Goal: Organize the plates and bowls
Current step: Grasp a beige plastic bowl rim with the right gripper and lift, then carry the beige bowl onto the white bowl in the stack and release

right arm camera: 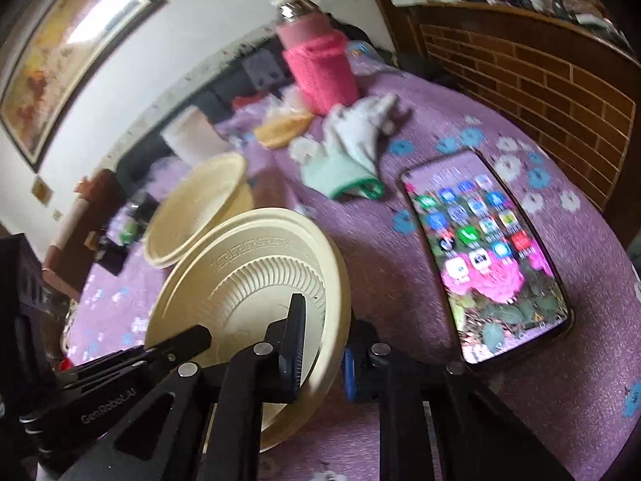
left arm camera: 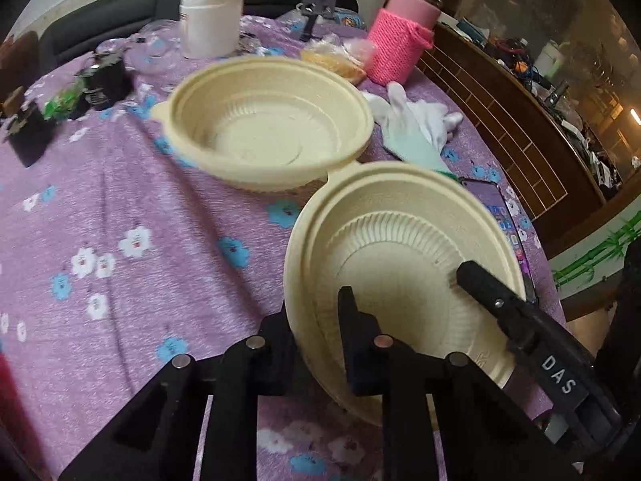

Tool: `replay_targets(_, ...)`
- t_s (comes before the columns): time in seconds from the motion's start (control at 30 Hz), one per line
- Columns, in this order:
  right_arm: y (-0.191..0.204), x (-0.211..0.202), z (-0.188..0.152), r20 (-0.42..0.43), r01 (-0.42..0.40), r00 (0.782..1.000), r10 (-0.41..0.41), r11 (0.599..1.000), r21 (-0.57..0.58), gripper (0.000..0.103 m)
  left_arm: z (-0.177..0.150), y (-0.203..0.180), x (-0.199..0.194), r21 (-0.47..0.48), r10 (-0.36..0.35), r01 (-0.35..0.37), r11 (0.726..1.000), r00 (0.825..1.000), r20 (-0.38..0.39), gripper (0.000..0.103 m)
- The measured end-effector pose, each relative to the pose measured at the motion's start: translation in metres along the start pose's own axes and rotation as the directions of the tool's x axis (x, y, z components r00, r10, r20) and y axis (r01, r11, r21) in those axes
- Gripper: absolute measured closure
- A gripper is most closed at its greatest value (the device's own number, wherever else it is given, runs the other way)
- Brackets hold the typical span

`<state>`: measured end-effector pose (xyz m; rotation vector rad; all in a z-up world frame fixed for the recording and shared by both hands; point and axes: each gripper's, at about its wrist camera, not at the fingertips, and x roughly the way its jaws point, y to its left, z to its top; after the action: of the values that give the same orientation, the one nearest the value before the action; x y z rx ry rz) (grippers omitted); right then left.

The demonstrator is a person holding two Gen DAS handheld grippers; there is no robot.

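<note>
Plate: cream, moulded, with a ribbed inner ring and an embossed key-pattern band on its broad rim. It is held tilted, near edge raised, above the purple floral tablecloth, at the near right of the scene. Its far rim stands just beside, possibly touching, the cream bowl; contact cannot be confirmed.

Left gripper: closed on the plate's near rim, one finger on the upper face, the other behind and below the wall. Right gripper: likewise closed across the rim from the opposite side, one finger over the face, the other, with blue trim, beneath. Both claws are narrowed to the thickness of the plate wall.

Handling judgement: the plate appears light and thin-walled, likely pulp or plastic, somewhat flexible and smooth. The rim is the sound place to hold; a hard squeeze could buckle it, and a loose one could let it slide out.

Bowl: upright on the cloth, farther back and left of the plate, empty, with a small tab on its left rim.

Surroundings: a lit phone lies flat to the right, close to the plate. A white glove lies beyond it. A jar in a pink knitted sleeve and a white tub stand at the far side.
</note>
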<state>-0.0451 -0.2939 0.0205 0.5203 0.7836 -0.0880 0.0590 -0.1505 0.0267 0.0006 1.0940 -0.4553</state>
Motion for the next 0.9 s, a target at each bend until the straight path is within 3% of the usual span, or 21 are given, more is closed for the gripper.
replay_targets(0.2,0.034,-0.019,-0.01,0.081,-0.099,0.991,0.109,0.988,-0.118,0.086,-0.022,0.014,-0.047,-0.024,0.054,-0.053,0.998,0.995,0.083,0.084)
replay_targets(0.3,0.051,-0.028,-0.019,0.091,-0.162,0.98,0.18,0.972,-0.169,0.086,-0.042,0.027,-0.072,-0.051,0.059,-0.053,0.997,0.992,0.115,0.082)
replay_targets(0.5,0.093,-0.052,-0.05,0.084,-0.204,0.971,0.225,0.956,-0.209,0.086,-0.081,0.056,-0.116,-0.082,0.09,-0.078,0.994,0.982,0.167,0.079)
replay_targets(0.67,0.156,-0.072,-0.077,0.065,-0.233,0.961,0.267,0.918,-0.322,0.086,-0.11,0.096,-0.162,-0.147,0.135,-0.101,0.984,0.961,0.24,0.071)
replay_targets(0.9,0.25,-0.067,-0.106,-0.039,-0.348,0.931,0.364,0.847,-0.401,0.085,-0.145,0.171,-0.229,-0.293,0.249,-0.153,0.944,0.911,0.33,0.066)
